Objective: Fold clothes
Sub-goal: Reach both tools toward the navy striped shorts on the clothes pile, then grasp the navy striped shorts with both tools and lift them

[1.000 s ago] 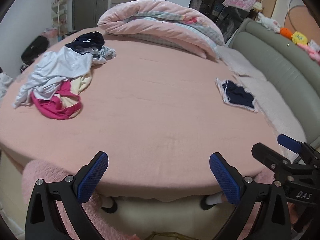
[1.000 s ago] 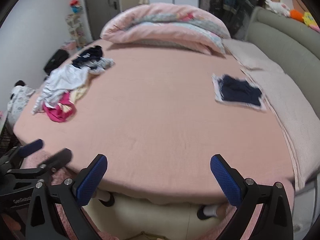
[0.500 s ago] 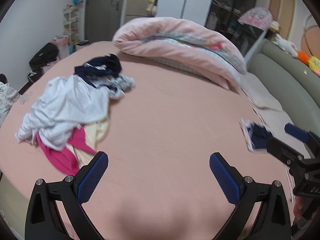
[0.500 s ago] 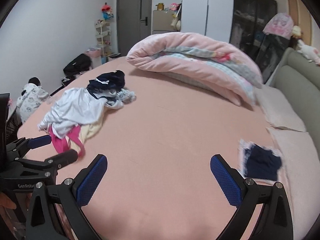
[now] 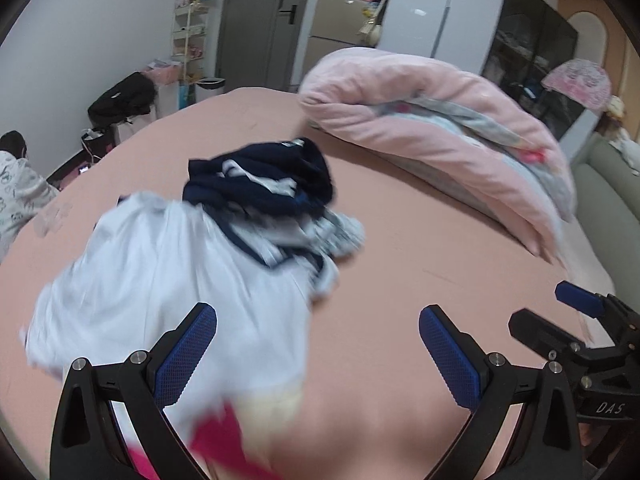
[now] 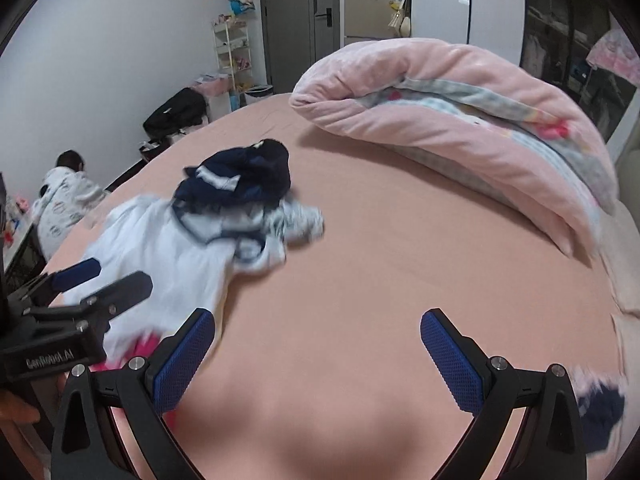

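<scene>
Left wrist view: left gripper [image 5: 318, 340] low over the heap, jaws spread wide, nothing between the pads, one blue pad lying over the white garment [image 5: 168, 292]. Just under the near edge of that garment, a pink piece [image 5: 224, 440] and a pale yellow piece [image 5: 276, 400], both blurred. Beyond the white garment, touching it, a navy garment [image 5: 260, 184] with white trim, crumpled on top of a grey-white patterned piece [image 5: 332, 236]. All loose on the pink bed sheet [image 5: 420, 264]. Further right, a rolled pink duvet [image 5: 440, 128] well apart from the heap. At the right edge, the right gripper [image 5: 560, 308], jaws also parted and holding nothing.

Right wrist view: left gripper [image 6: 104, 278] at the left over the white garment [image 6: 168, 264]; right gripper [image 6: 318, 344] over bare sheet just beside the heap; at the far right, a small navy piece with pale trim [image 6: 600, 416], blurred, apparently flat, set apart from the rest.

Judged step: reaching for the next garment, nothing picked yet. Next move calls for lowering onto one edge of the white garment, pinching a single layer only, and lifting it free of the navy garment resting on its far side.

No basket, box or other container on the bed; clothes straight on the sheet.
</scene>
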Tool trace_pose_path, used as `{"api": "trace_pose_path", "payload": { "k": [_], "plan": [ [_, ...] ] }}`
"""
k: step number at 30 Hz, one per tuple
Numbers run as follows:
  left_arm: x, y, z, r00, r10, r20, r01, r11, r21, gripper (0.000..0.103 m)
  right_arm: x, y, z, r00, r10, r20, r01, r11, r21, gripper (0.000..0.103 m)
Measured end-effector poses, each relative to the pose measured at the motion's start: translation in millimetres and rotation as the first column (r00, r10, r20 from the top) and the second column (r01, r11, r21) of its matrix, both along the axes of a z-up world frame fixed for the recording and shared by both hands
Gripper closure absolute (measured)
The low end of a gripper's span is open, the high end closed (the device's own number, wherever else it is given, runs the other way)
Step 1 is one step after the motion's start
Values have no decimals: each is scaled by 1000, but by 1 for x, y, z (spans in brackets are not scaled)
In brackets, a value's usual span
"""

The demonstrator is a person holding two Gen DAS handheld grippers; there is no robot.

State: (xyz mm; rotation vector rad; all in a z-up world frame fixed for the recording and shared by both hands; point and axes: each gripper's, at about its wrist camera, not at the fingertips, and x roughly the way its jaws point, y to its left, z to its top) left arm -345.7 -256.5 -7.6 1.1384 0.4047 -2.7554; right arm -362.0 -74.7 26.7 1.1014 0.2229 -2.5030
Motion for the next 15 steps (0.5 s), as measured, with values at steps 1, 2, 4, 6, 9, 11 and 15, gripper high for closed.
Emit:
{"api": "trace_pose_path", "payload": {
  "k": [1, 2, 4, 6, 9, 11, 15],
  "plan": [
    [-16, -11, -6, 1000, 14, 3, -14, 1000, -1, 0, -21, -12, -5, 1000, -5, -2, 5, 1000, 0, 0],
    [-34, -21, -13, 1000, 30, 4, -30, 1000, -2, 0, -43, -23, -10, 1000, -11, -4, 11, 1000, 0, 0],
    [-66, -38, -25, 998, 69, -2, -69, 998, -6, 0, -84, -42, -22, 1000, -24, -3, 24, 1000, -6, 1],
    [-95, -53, -38, 996, 83, -10, -83, 996, -7, 1, -128, -59, -36, 999, -32, 23, 33, 999, -26, 3],
    [-136, -68, -60, 996, 86, -9, -86, 996, 0, 2, -164, -86, -62, 997, 7, 75, -8, 1000, 3, 4],
    [-159, -69, -74, 995, 89, 32, -88, 996, -26, 3, -188, -103, -80, 993, 34, 110, -36, 999, 22, 4],
    [-185, -65, -99, 987, 95, 128, -81, 991, -108, 66, -235, -139, -115, 980, 84, 181, -96, 994, 59, 10]
  ]
}}
